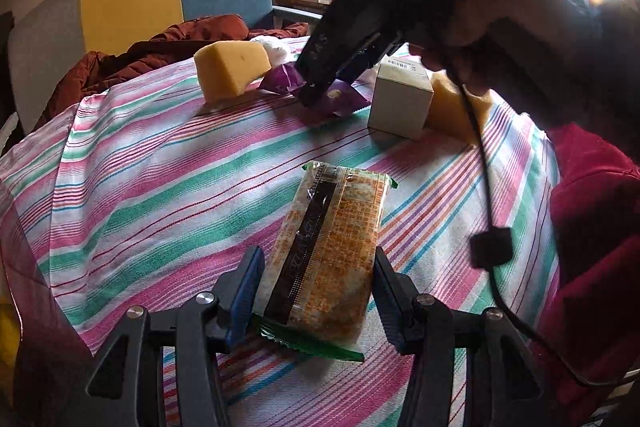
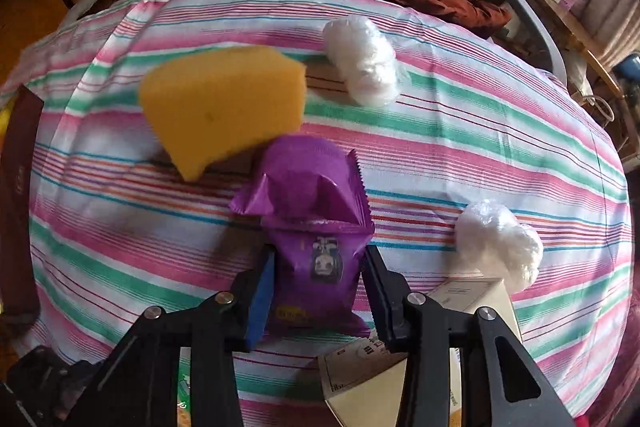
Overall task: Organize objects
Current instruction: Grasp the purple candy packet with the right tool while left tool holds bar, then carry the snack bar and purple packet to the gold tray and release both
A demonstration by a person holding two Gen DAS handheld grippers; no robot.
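While right claw [image 2: 318, 287] grips, purple packet [image 2: 316, 227] between (pinched).

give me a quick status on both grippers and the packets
Left gripper shut on the clear orange-printed snack packet. Right gripper shut on the purple foil packet. Yellow sponge wedge close beside the purple packet.

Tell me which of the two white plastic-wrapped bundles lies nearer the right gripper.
The white bundle beside the cream box, right of the fingers; the other bundle lies farther off, beyond the yellow sponge.
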